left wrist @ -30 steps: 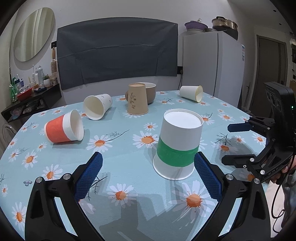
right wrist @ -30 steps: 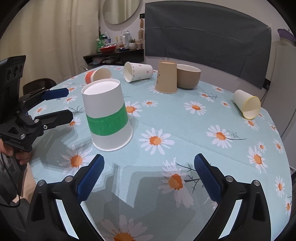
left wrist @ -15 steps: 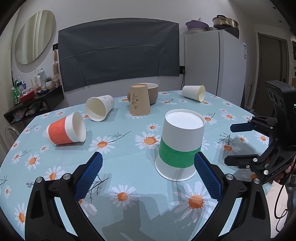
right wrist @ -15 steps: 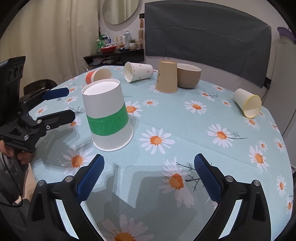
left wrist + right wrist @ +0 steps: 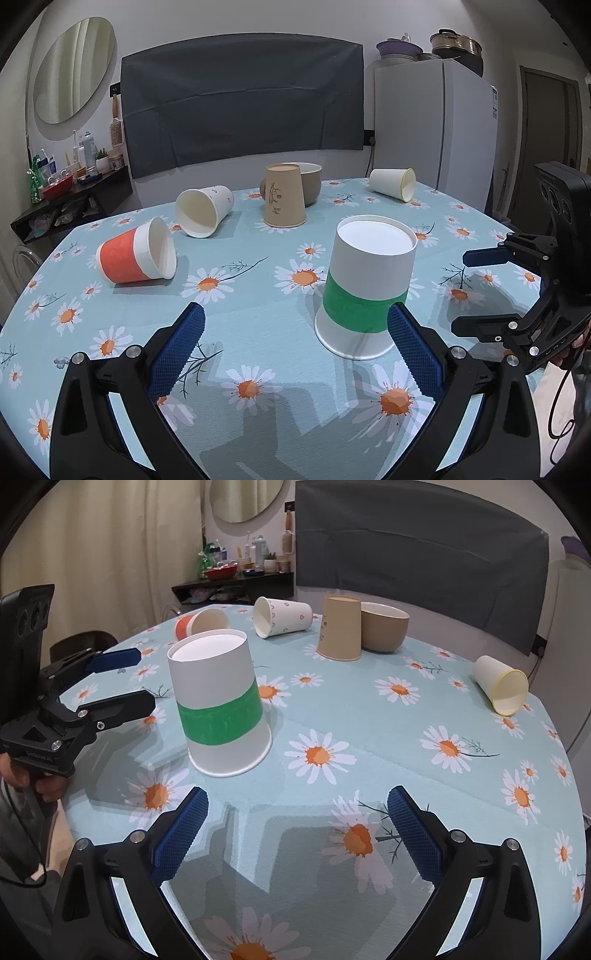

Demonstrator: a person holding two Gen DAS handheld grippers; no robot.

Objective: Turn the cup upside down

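Observation:
A white cup with a green band [image 5: 365, 284] stands upside down on the daisy tablecloth [image 5: 258, 325]; it also shows in the right wrist view [image 5: 219, 709]. My left gripper [image 5: 295, 343] is open and empty, just short of the cup, its right pad beside the cup's rim. My right gripper [image 5: 295, 827] is open and empty, a little back from the cup. Each gripper shows in the other's view, the right one [image 5: 480, 291] and the left one [image 5: 129, 679], both open beside the cup.
An orange cup [image 5: 136, 254], a white patterned cup [image 5: 203, 210] and a yellow-rimmed cup [image 5: 393, 184] lie on their sides. A brown cup [image 5: 284, 201] stands upside down by a brown bowl [image 5: 310, 181]. A fridge [image 5: 432, 129] and a shelf [image 5: 70, 199] stand behind.
My left gripper has drawn back and risen slightly from the green-banded cup. The right gripper and the cups have barely moved.

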